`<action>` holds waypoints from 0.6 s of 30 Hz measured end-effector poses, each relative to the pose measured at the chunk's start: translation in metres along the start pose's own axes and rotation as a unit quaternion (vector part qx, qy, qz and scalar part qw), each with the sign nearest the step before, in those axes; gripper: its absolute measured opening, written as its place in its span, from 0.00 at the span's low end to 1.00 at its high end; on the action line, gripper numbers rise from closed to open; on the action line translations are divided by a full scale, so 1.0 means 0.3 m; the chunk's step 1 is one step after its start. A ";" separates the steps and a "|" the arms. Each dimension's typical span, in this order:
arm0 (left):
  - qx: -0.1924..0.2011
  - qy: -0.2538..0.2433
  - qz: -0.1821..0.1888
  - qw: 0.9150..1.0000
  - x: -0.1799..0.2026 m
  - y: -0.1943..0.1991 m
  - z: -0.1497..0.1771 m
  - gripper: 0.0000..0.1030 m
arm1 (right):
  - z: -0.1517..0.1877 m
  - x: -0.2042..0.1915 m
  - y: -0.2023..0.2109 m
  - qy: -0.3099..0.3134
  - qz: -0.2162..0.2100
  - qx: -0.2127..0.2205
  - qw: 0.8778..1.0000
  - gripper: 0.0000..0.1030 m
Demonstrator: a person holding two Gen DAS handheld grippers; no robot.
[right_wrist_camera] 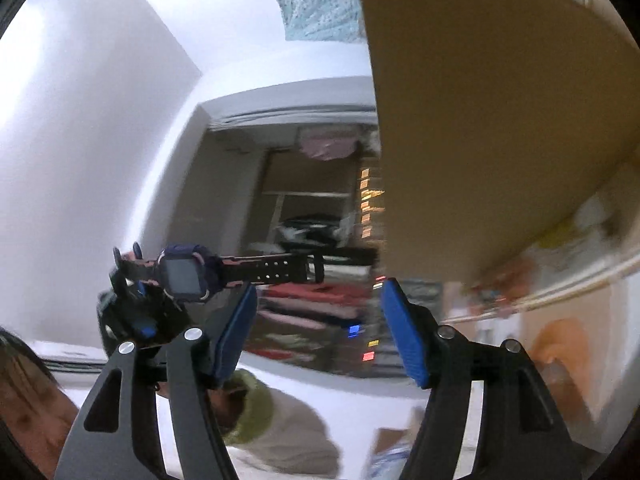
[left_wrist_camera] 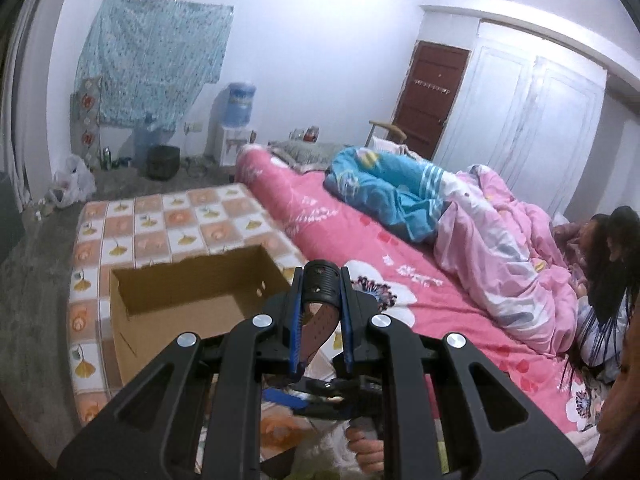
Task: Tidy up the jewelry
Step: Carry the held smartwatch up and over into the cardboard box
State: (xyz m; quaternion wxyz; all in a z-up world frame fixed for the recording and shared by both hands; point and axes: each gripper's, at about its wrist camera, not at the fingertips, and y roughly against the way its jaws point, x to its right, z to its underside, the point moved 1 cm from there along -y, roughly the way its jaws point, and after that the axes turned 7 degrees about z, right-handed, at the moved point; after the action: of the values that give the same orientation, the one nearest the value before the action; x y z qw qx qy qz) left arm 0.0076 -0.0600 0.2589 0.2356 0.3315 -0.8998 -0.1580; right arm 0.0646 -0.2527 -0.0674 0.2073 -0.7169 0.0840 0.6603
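A watch (left_wrist_camera: 323, 300) with a black perforated strap, pinkish underneath, is pinched by its strap in my left gripper (left_wrist_camera: 321, 280), which is shut on it above the bed. In the right wrist view the same watch (right_wrist_camera: 184, 276) shows a dark square face in a purple and pink case, its strap sticking out level from the left gripper (right_wrist_camera: 127, 258). My right gripper (right_wrist_camera: 319, 292) sits lower and points upward. It is open, its blue pads (right_wrist_camera: 404, 332) wide apart with nothing between them. An open cardboard box (left_wrist_camera: 132, 280) stands just left of the left gripper.
The box (right_wrist_camera: 480, 120) rests on a checked floral mattress (left_wrist_camera: 160, 220) beside a pink bed (left_wrist_camera: 360, 240) piled with blankets (left_wrist_camera: 500, 248). A person with dark hair (left_wrist_camera: 608, 264) lies at the right edge. A sleeve (right_wrist_camera: 280, 432) shows low in the right wrist view.
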 end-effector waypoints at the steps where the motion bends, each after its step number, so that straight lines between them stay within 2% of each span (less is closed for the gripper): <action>1: 0.003 -0.002 0.000 1.000 0.009 0.006 -0.007 0.15 | -0.001 0.005 -0.015 -0.008 -0.021 -0.002 1.000 0.62; 5: 0.010 -0.005 0.002 1.000 0.026 0.019 -0.021 0.15 | 0.007 -0.001 -0.058 -0.024 -0.081 -0.013 0.996 0.62; 7: 0.013 -0.006 0.003 1.000 0.031 0.025 -0.023 0.15 | 0.012 0.000 -0.077 -0.027 -0.092 -0.017 0.995 0.61; 11: 0.015 -0.004 0.008 1.000 0.035 0.032 -0.020 0.15 | 0.024 0.005 -0.103 -0.026 -0.103 -0.017 0.994 0.51; 18: 0.024 -0.008 0.014 1.000 0.051 0.047 -0.024 0.15 | 0.037 -0.041 -0.096 -0.045 -0.121 -0.013 0.991 0.51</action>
State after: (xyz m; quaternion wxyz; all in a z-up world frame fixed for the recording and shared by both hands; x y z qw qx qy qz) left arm -0.0064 -0.0609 0.2761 0.2227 0.3235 -0.9096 -0.1354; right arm 0.0645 -0.2242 -0.0503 0.2803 -0.6938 -0.0217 0.6631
